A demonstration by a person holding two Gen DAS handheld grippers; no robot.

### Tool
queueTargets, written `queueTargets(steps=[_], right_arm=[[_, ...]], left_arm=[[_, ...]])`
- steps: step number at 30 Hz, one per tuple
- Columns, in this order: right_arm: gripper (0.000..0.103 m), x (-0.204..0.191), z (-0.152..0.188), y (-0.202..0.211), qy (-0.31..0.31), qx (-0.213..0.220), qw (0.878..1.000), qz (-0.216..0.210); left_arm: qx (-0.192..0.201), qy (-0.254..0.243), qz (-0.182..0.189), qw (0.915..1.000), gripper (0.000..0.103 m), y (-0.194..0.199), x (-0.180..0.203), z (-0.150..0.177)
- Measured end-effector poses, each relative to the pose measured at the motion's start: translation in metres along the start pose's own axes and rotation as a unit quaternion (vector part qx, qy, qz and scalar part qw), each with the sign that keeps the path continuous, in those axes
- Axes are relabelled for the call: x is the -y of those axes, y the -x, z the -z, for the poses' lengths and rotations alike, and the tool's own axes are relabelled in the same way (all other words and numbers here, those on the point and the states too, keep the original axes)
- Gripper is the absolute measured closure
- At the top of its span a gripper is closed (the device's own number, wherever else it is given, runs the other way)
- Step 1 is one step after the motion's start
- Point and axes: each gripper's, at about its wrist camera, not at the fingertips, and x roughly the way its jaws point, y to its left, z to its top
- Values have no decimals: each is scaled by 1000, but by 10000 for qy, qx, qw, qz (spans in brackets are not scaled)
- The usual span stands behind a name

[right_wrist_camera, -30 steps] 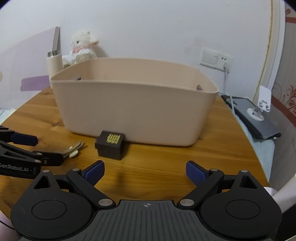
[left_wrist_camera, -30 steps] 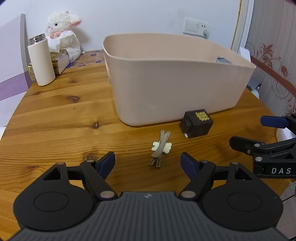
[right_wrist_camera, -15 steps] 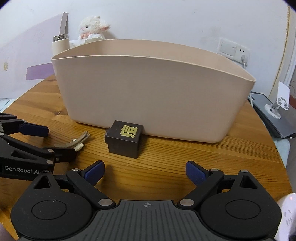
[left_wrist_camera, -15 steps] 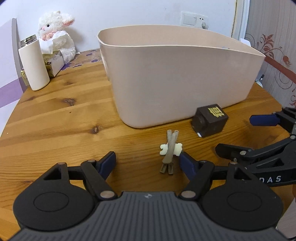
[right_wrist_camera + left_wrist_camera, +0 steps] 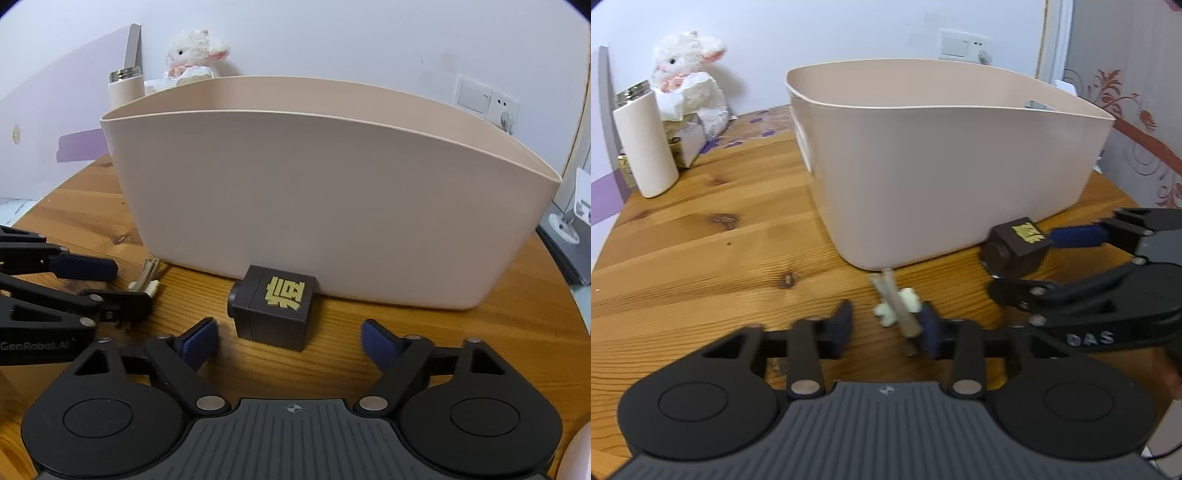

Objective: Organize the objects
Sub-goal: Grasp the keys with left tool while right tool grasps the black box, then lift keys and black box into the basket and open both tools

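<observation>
A small grey-brown hair clip [image 5: 897, 310] with a white piece lies on the wooden table [image 5: 701, 240], close to the front wall of the beige bin [image 5: 942, 177]. My left gripper [image 5: 886, 326] is low over the clip, jaws closing. The clip sits against the right finger, with a gap to the left pad. A dark cube [image 5: 273, 306] with a gold character on top stands against the bin [image 5: 332, 192]. My right gripper [image 5: 290, 343] straddles the cube, jaws closing, with gaps on both sides. The cube [image 5: 1019, 247] and right gripper [image 5: 1027, 264] also show in the left wrist view.
At the table's far left stand a white cylinder bottle [image 5: 646, 147], a tissue box [image 5: 683, 144] and a plush lamb [image 5: 690, 81]. A grey device on a stand [image 5: 569, 236] sits beyond the table's right edge. The two grippers work close side by side.
Both grippers came forward and lower toward the bin. The left jaws narrowed around the clip. The right jaws narrowed, with the cube now between them.
</observation>
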Motion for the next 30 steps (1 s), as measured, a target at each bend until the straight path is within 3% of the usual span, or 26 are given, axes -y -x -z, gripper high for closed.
queueTargets(steps=[1, 6, 8, 12, 21, 30], right_arm=[[25, -1, -1, 0, -6, 2, 10000, -10], [55, -5, -7, 1, -69, 25, 9999, -121], [61, -7, -5, 4, -11, 54, 10000, -78], [62, -13, -1, 10, 123, 95, 9999, -49], [62, -15, 5, 39, 158, 310, 9994, 94], [62, -5, -4, 90, 132, 861, 9958, 268]], left_arm=[[-19, -6, 24, 10000, 79, 1, 1, 0], [-28, 72, -27, 10000, 81, 4, 2, 3], [4, 99, -35, 9999, 82, 6, 2, 4], [91, 168, -37, 9998, 91, 12, 2, 7], [140, 307, 13, 9994, 91, 26, 5, 15], [721, 255, 42, 9971, 91, 73, 12, -1]])
